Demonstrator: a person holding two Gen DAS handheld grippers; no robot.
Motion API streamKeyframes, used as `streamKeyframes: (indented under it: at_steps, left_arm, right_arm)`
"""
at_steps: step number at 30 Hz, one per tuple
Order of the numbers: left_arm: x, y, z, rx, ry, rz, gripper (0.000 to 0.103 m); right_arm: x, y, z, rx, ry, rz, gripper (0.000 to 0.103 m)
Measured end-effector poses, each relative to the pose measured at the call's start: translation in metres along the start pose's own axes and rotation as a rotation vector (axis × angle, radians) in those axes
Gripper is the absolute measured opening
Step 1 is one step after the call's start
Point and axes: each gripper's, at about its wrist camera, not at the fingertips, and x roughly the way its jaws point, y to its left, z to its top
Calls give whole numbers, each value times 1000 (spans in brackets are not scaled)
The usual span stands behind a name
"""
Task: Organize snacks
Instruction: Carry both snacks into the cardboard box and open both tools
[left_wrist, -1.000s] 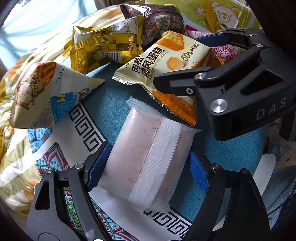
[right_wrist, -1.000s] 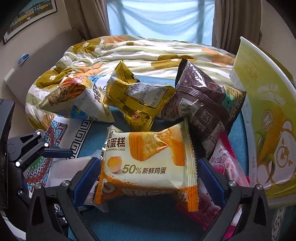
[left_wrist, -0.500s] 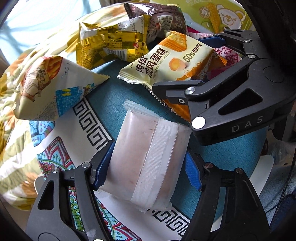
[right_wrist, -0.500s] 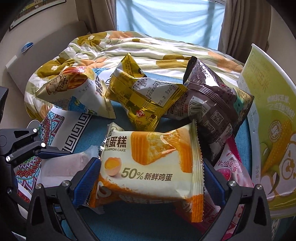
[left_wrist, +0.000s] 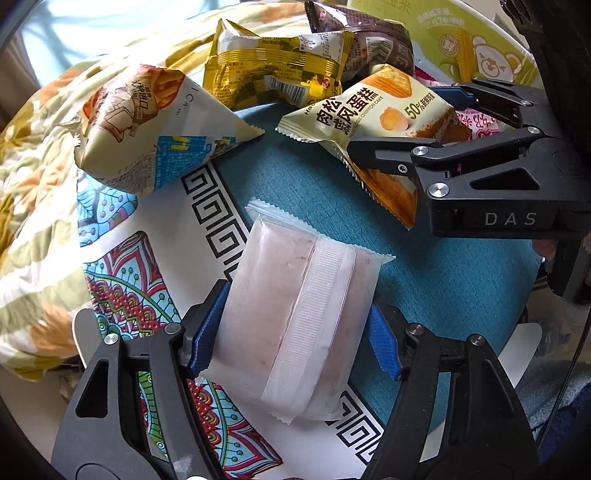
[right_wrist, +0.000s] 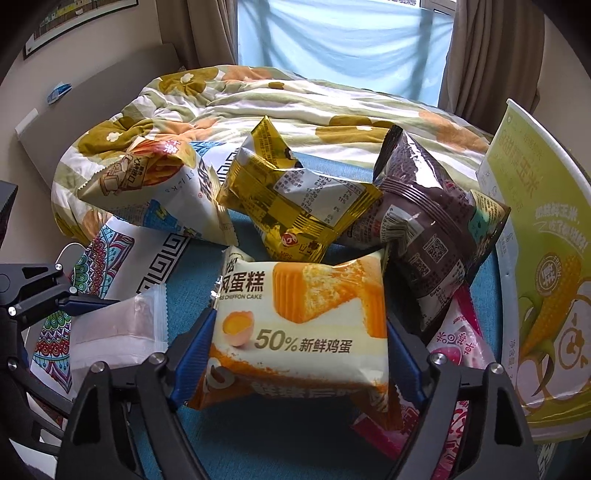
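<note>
Gripping from both sides at once, the two claws each straddle a snack on the teal cloth. The frosted translucent packet with a pale pink bar inside lies half on the teal cloth, half on the white patterned sheet, and the left gripper is clenched on it, blue pads pressing its long edges, probably so the flat seam stays up and the pack does not fold. Just beside it, the cream-and-orange chiffon cake pack sits between the right gripper pads, whose jaws are closing; they appear to meet the wrapper's sides, which bulges slightly. Behind stand a gold foil pouch, a brown foil bag and a triangular white chip bag, heaped against a floral quilt. A pink wrapper lies beside a tall yellow-green corn bag.
</note>
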Motion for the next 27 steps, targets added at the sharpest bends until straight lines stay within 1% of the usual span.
streamKeyframes:
  at_steps: [1, 3, 8, 13, 17, 22, 27]
  left_arm:
    - [-4, -6, -4, -6, -6, -1, 66]
    - [-11, -5, -5, -16, -22, -3, 66]
    - [-30, -1, -3, -39, -52, 3, 66]
    - [-52, -4, 3, -48, -77, 43, 66]
    - [-74, -6, 9, -75, -107, 36, 66]
    - [-104, -18, 23, -94, -156, 32, 66]
    - [-133, -35, 54, -84, -230, 40, 66]
  right_arm:
    - [-1, 0, 0, 2, -4, -5, 77]
    - [-4, 0, -1, 12, -11, -3, 74]
    - [-20, -5, -3, 48, -31, 5, 74]
    - [-50, -9, 1, 82, -70, 0, 74]
    - [-81, -17, 5, 126, -103, 10, 74]
    - [-123, -33, 10, 183, -141, -15, 74]
    - [-167, -64, 13, 241, -183, -53, 74]
